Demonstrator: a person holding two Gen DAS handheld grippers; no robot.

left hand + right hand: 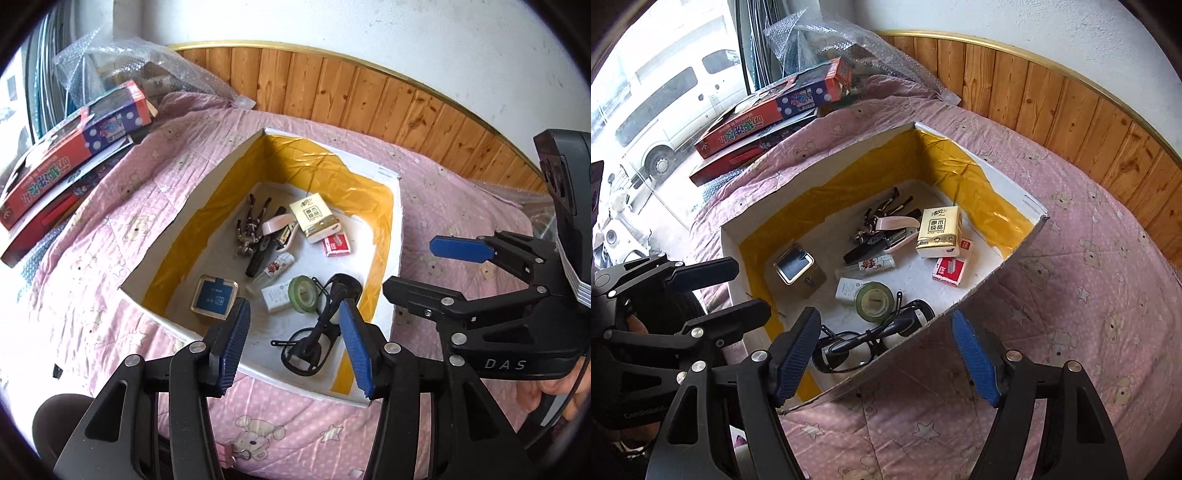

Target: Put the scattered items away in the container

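Both claws — left, right — released, hiding eyeglasses in box.

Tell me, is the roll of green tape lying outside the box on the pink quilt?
No, the green tape lies inside the box, beside the glasses.

One box, two grippers

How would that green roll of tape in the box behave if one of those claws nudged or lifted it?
The green tape roll lies flat on its side, so a nudge would probably slide it, not roll it. It looks small and hollow, so likely light. It sits against the glasses and a small white box, so pushing it would probably shift them too.
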